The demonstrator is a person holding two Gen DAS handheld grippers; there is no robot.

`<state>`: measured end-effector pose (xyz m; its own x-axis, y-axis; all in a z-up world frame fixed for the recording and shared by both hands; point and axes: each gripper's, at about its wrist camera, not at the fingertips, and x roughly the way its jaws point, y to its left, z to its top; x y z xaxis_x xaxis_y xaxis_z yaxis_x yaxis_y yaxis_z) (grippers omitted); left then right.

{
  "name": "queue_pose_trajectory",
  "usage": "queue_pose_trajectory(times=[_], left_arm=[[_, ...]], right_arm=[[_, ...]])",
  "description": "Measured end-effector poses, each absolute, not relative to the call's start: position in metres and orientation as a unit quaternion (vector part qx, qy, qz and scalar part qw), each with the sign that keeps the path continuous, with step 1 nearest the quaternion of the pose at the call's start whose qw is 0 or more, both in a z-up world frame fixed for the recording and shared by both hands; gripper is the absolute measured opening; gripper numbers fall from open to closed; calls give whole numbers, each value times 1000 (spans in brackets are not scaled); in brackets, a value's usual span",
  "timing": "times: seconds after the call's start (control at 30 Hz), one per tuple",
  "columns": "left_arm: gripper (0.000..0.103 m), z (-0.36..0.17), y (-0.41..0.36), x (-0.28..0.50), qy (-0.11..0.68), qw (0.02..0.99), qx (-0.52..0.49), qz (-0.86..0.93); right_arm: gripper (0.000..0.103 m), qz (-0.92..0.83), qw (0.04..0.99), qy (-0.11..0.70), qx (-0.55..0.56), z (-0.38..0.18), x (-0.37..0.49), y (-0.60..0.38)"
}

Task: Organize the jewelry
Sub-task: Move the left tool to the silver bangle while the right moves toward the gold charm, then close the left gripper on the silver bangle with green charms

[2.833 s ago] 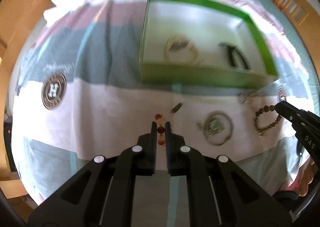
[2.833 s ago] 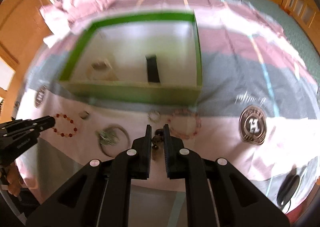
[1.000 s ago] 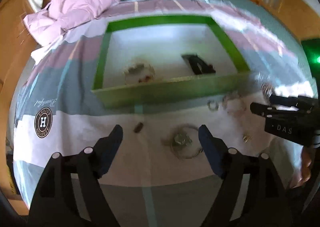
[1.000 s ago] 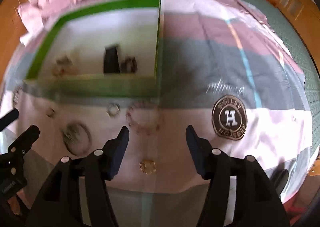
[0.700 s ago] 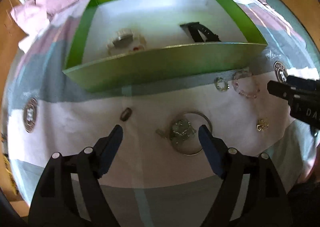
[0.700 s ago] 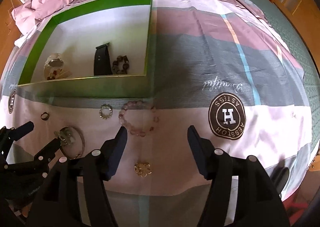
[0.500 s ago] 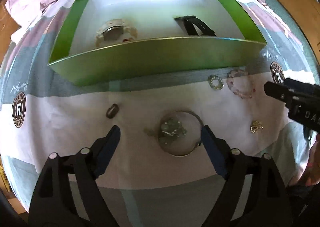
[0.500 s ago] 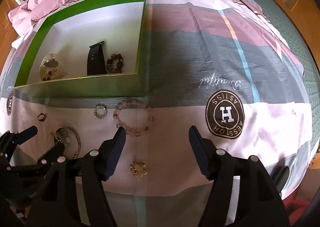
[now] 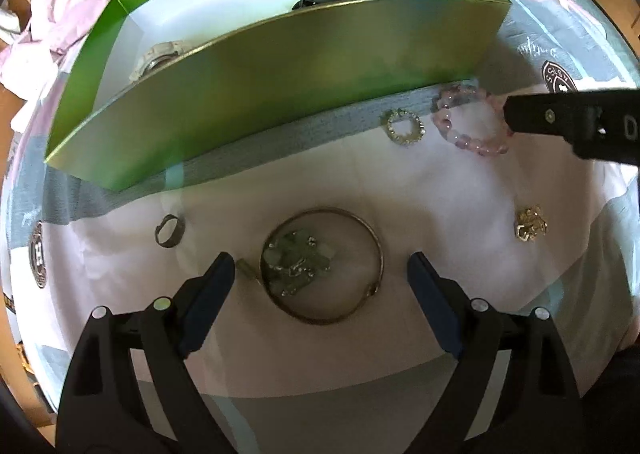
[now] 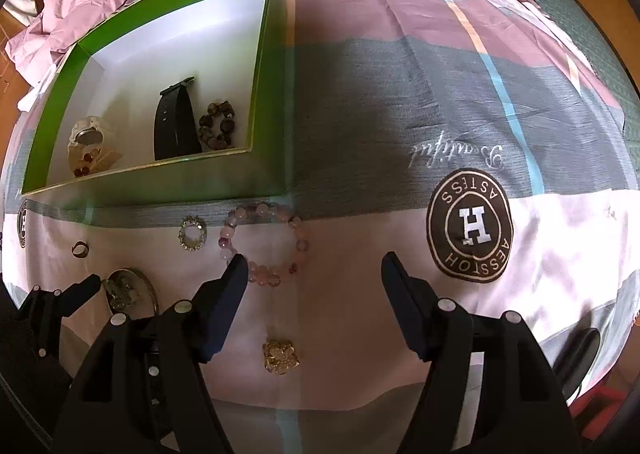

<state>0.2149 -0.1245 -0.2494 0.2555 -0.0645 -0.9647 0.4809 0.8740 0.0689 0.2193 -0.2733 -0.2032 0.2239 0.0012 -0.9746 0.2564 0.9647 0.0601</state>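
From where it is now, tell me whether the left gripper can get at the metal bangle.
Probably yes. The left gripper is open, its fingers either side of the metal bangle on the bedsheet, nothing between them. The green stone piece inside the bangle could get caught too.

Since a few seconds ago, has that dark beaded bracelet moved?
Yes. The dark beaded bracelet went from the bedspread in front of the green box into it, beside the black strap.

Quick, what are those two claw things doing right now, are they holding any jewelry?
Left gripper: open, holding nothing, fingers either side of the metal bangle.
Right gripper: open, holding nothing, over the pink bead bracelet.
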Motion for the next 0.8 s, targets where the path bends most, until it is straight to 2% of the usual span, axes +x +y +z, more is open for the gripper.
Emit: queue_pose_trajectory(times=[0.17, 0.47, 0.67, 0.7, 0.73, 0.77, 0.8], left_arm=[[67, -248, -119, 222, 587, 775, 151, -180], [66, -224, -99, 229, 589, 781, 112, -177], [66, -205, -70, 239, 586, 792, 89, -147], [65, -205, -63, 242, 590, 790, 88, -141], [58, -206, -61, 243, 593, 788, 87, -137], [56, -207, -58, 244, 597, 787, 87, -131], [55, -207, -55, 246, 599, 786, 86, -127]], right_arm=[[68, -86, 775, 620, 92, -203, 216, -271], [68, -64, 775, 623, 84, -194, 203, -255], [68, -31, 766, 642, 29, -198, 183, -221], [68, -29, 761, 648, 22, -201, 180, -216], [68, -29, 754, 656, 16, -206, 178, -212], [68, -28, 750, 660, 9, -209, 177, -208], [63, -27, 746, 666, -1, -213, 176, -204]])
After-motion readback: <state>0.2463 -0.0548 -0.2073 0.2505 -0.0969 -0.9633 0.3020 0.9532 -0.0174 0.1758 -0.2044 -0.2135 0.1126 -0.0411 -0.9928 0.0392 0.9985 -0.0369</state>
